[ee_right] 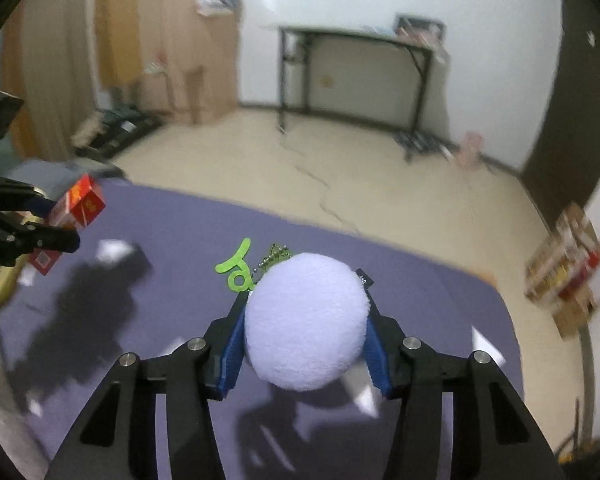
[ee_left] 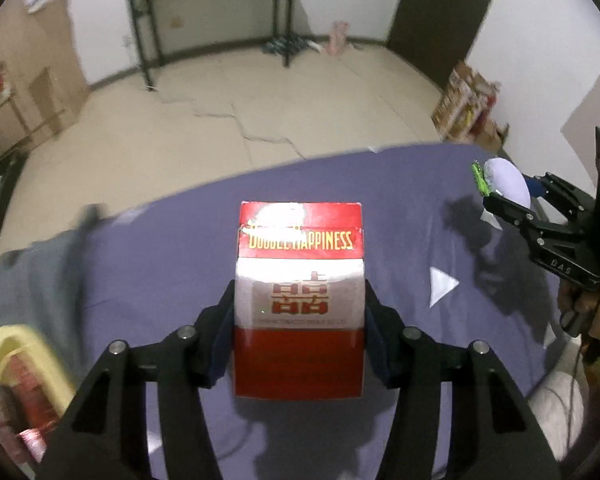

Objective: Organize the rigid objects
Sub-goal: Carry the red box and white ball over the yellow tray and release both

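A red and white Double Happiness box [ee_left: 299, 300] is clamped between the pads of my left gripper [ee_left: 300, 308] above the purple cloth [ee_left: 160, 272]. The same box [ee_right: 80, 206] shows at the left of the right wrist view. My right gripper [ee_right: 306, 320] is shut on a pale lilac plush ball [ee_right: 306, 324], its blue pads pressing both sides. A green charm [ee_right: 238, 270] on a bead chain hangs off the ball's far side. From the left wrist view the ball [ee_left: 506, 184] sits at the right edge, in the right gripper [ee_left: 512, 196], a hand below it.
A yellow container [ee_left: 24, 364] with red items sits at the cloth's left edge. White paper scraps [ee_left: 442, 286] lie on the cloth. Beyond the table edge are a cracked beige floor, a black-framed table [ee_right: 356, 76], cardboard boxes [ee_right: 564, 276] and a dark door.
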The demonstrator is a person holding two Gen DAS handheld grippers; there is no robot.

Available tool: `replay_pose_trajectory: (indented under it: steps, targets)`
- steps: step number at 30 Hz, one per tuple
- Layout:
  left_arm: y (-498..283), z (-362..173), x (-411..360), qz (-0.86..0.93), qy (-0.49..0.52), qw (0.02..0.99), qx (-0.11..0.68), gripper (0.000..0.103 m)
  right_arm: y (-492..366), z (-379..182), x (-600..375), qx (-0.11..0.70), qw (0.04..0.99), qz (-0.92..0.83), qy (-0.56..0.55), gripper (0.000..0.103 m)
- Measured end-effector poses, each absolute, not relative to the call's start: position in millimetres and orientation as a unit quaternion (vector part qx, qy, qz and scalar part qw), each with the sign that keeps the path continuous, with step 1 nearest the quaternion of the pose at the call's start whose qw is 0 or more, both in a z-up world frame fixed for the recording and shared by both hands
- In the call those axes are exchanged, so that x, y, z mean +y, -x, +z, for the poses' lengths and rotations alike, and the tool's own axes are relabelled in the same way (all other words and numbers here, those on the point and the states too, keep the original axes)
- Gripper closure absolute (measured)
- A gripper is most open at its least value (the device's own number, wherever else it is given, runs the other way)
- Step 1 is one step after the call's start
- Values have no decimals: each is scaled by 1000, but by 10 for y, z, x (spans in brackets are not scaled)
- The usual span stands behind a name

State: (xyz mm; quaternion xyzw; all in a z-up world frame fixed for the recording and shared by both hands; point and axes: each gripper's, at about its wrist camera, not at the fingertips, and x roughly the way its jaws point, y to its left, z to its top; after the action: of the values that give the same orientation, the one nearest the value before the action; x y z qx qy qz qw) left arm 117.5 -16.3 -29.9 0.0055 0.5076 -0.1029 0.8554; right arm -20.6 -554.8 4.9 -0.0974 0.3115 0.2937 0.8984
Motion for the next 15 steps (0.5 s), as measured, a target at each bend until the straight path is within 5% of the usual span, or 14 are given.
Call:
replay_pose_trajectory:
  steps: [9,15]
  targets:
    - [-108,690,1936,51,-1,880,471,46,1369,849,-4086,246,842,464,121,53]
    - [431,623,2920,122,45,863,488,46,1783,910,-2944,257,797,518,174,53]
